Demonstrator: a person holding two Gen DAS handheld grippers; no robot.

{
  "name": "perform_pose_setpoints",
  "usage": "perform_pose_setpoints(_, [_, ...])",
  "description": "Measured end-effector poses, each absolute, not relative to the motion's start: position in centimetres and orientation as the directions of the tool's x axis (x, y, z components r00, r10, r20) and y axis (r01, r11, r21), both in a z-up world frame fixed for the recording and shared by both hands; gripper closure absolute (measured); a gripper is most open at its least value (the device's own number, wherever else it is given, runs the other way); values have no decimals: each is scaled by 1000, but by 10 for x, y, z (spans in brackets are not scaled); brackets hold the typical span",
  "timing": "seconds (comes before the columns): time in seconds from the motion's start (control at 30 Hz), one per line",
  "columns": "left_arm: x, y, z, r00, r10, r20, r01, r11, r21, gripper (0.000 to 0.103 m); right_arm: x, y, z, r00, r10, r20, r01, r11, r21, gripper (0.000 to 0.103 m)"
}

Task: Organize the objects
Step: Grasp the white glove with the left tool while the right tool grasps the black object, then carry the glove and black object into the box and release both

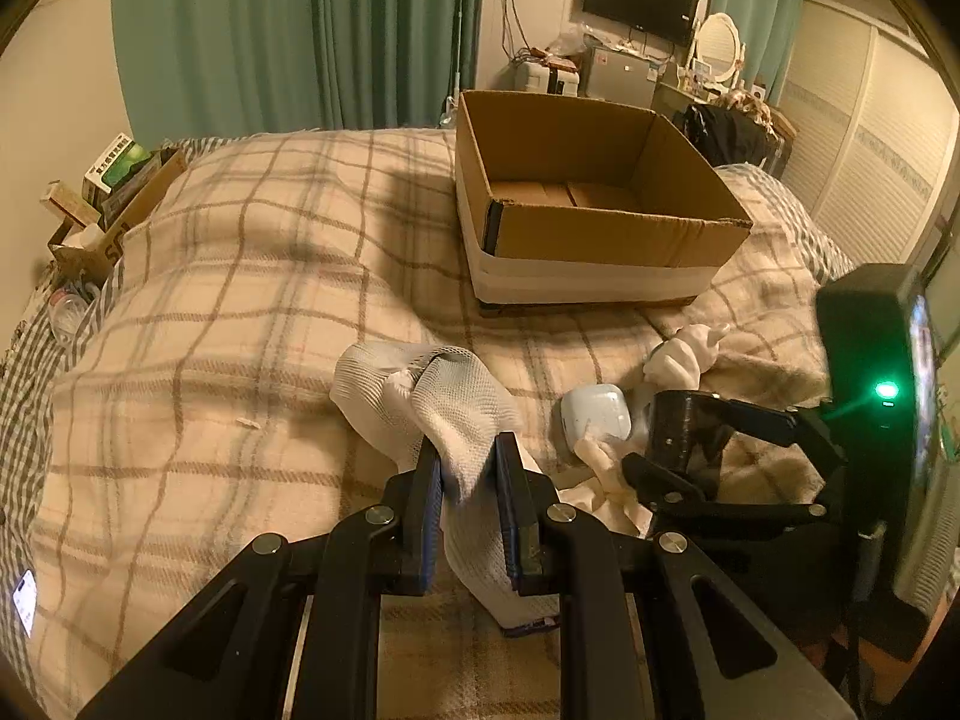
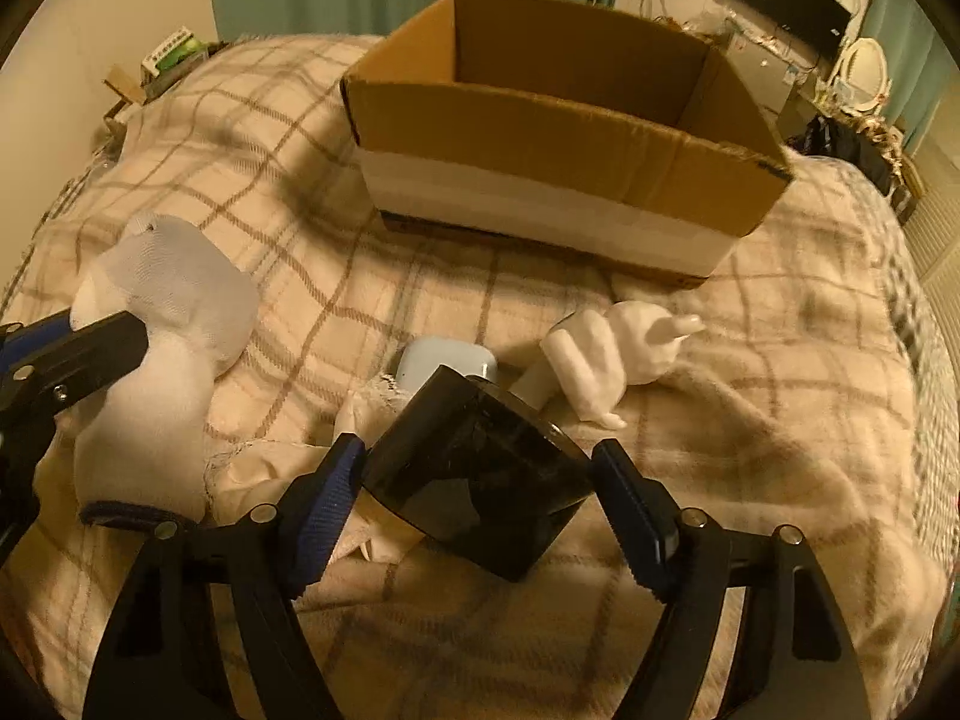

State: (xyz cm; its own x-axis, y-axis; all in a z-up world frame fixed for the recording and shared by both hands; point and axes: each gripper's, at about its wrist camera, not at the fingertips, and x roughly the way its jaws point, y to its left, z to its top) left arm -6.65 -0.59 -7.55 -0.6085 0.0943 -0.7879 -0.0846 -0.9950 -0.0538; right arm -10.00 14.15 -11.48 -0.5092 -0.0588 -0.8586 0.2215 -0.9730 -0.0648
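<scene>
An open cardboard box (image 1: 600, 240) stands on the plaid bed, also in the right wrist view (image 2: 558, 138). My left gripper (image 1: 468, 468) is shut on a white mesh sock (image 1: 438, 396), seen at left in the right wrist view (image 2: 174, 300). My right gripper (image 2: 480, 468) has its jaws around a glossy black case (image 2: 474, 480); the left pad touches it, the right pad stands just beside it. A pale blue earbud case (image 1: 594, 414) (image 2: 447, 360) and a white hand figurine (image 1: 684, 354) (image 2: 606, 354) lie between the grippers and the box.
A crumpled white cloth (image 2: 288, 468) lies under the black case. Boxes and clutter (image 1: 108, 192) sit off the bed's left edge. A dresser with a TV (image 1: 642, 0) and mirror stands behind. The plaid blanket (image 1: 240, 300) is bumpy.
</scene>
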Motion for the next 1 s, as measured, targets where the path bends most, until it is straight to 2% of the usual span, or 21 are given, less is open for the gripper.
perform_pose_setpoints(0.4, [-46,-5,-25,-660,150,-736,-108,-989,-105,87,-54,170,-31,-641,-82,-763,149,-989,-19,26])
perform_pose_setpoints(0.6, [-38,13,20,-702,200,-684,-190,-978,-91,87,-36,167,28,-711,-74,-699,169,-983,-68,26])
perform_pose_setpoints(1.0, [-90,28,89,-758,220,-615,-241,-969,-50,87,-71,174,119,-792,-110,-601,188,-980,-67,26])
